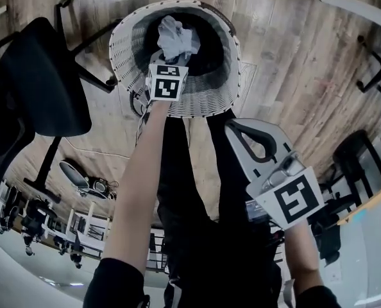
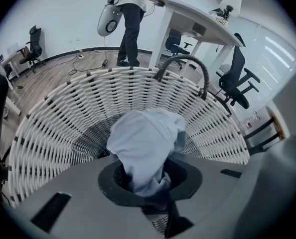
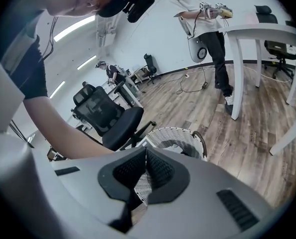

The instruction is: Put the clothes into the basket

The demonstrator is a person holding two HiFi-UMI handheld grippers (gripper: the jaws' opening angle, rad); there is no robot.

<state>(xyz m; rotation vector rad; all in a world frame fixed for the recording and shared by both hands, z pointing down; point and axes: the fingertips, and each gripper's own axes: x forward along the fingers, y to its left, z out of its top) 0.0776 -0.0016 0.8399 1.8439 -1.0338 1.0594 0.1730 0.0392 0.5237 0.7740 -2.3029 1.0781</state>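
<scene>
Grips a crumpled pale blue garment [image 2: 145,143] in the clenched fingers of the left gripper [image 2: 148,182], arm stretched down over a white woven laundry basket [image 1: 123,40]. Holds the cloth bunched within the ring of the rim, above the dark inside, with a tail trailing back through the fingers. Cannot tell from any view whether it touches the bottom.

Shows, in the left gripper view, the basket's slatted wall curving round behind the garment, and a dark hoop handle [image 2: 190,61] standing up at the far rim.

Holds the right gripper [image 1: 237,129] well apart from the basket, nearer the body, fingers pressed together at the tips and grasping nothing. Looks past them, in the right gripper view, to the basket on the floor beyond.

Pictured on a wood-plank floor [image 1: 293,50], with the basket just beside a black office chair [image 1: 40,76].

Takes in, far off in both gripper views, another person [image 2: 130,14] standing at a white counter [image 2: 198,16].
</scene>
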